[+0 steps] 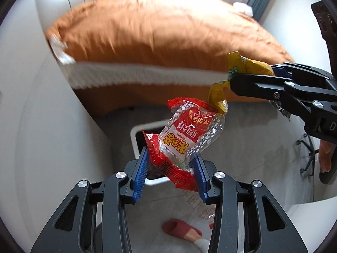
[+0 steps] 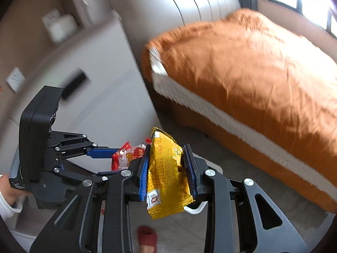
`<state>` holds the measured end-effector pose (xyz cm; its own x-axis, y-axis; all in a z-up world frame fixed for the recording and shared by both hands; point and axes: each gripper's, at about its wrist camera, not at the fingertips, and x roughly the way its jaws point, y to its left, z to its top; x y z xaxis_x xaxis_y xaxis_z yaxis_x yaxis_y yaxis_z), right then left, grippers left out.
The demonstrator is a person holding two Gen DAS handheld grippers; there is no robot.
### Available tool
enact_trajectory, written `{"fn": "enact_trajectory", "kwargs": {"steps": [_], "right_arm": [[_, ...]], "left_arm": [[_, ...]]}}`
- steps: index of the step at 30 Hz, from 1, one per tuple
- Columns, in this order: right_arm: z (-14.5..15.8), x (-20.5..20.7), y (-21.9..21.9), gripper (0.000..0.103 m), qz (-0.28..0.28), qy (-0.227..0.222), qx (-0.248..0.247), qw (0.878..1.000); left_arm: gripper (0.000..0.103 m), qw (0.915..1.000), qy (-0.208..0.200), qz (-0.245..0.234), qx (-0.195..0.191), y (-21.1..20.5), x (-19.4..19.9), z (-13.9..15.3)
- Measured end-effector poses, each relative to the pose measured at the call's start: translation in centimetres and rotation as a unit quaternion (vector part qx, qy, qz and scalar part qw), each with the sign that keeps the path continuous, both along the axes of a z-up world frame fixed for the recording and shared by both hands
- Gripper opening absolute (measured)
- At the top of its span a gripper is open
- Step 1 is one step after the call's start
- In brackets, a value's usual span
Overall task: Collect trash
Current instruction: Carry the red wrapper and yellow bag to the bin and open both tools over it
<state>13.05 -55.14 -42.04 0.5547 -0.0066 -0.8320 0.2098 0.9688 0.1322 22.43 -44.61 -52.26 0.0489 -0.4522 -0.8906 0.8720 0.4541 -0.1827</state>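
In the left wrist view my left gripper (image 1: pixel 171 168) is shut on a bunch of snack wrappers: a red one (image 1: pixel 166 164) and a clear one with red and yellow print (image 1: pixel 189 135). They hang over a white trash bin (image 1: pixel 134 135) with a dark inside on the floor. In the right wrist view my right gripper (image 2: pixel 166 162) is shut on a crumpled yellow snack wrapper (image 2: pixel 166 179). The two grippers are close together. The right gripper (image 1: pixel 233 78) with its yellow wrapper (image 1: pixel 248 65) shows at the right of the left view. The left gripper (image 2: pixel 114 162) with the red wrappers (image 2: pixel 124 156) shows at the left of the right view.
A bed with an orange cover (image 1: pixel 158 31) and a white padded headboard (image 2: pixel 200 2) stands just beyond the bin. A white cabinet (image 2: pixel 94 105) is to the left. A person's foot in a red slipper (image 1: pixel 181 229) is on the grey floor below. Thin black legs (image 1: pixel 309 156) stand at the right.
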Motion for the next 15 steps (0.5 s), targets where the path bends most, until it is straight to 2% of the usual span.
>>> {"fn": "enact_trajectory", "kwargs": {"steps": [1, 3, 4, 6, 9, 10, 11, 12, 13, 15], "right_arm": [[-3.0, 0.2, -0.8, 0.032, -0.006, 0.010, 0.008, 1.000], [-6.6, 0.5, -1.8, 0.032, -0.013, 0.026, 0.021, 0.999], [-9.3, 0.7, -2.3, 0.032, -0.017, 0.036, 0.029, 0.999], [-12.2, 1.2, -2.8, 0.032, -0.019, 0.049, 0.031, 0.998], [-17.4, 2.0, -3.5, 0.033, -0.020, 0.071, 0.042, 0.996], [-18.6, 2.3, -3.7, 0.038, -0.020, 0.079, 0.052, 0.995], [-19.8, 2.5, -3.9, 0.041, -0.021, 0.087, 0.059, 0.994], [-21.2, 2.7, -4.2, 0.064, -0.022, 0.094, 0.060, 0.994], [-22.0, 2.9, -4.4, 0.089, -0.022, 0.102, 0.062, 0.993], [-23.2, 3.0, -4.8, 0.091, -0.023, 0.114, 0.058, 0.991]], "left_arm": [[0.041, 1.0000, 0.006, -0.001, 0.008, -0.7, 0.5, -2.7], [0.041, 0.9995, 0.020, -0.002, 0.024, -1.7, 1.0, -7.0], [0.041, 0.9990, 0.026, -0.007, 0.034, -2.4, 1.3, -9.7], [0.041, 0.9976, 0.035, -0.016, 0.057, -3.4, 1.4, -14.0], [0.041, 0.9957, 0.045, -0.025, 0.076, -4.3, 1.4, -18.0], [0.042, 0.9948, 0.051, -0.028, 0.084, -4.6, 1.5, -19.5], [0.053, 0.9940, 0.052, -0.028, 0.092, -4.7, 1.2, -20.6], [0.085, 0.9931, 0.050, -0.027, 0.103, -5.0, 1.2, -21.7], [0.100, 0.9928, 0.052, -0.027, 0.104, -5.3, 1.3, -22.2], [0.098, 0.9916, 0.058, -0.031, 0.112, -5.4, 1.4, -23.0]]}}
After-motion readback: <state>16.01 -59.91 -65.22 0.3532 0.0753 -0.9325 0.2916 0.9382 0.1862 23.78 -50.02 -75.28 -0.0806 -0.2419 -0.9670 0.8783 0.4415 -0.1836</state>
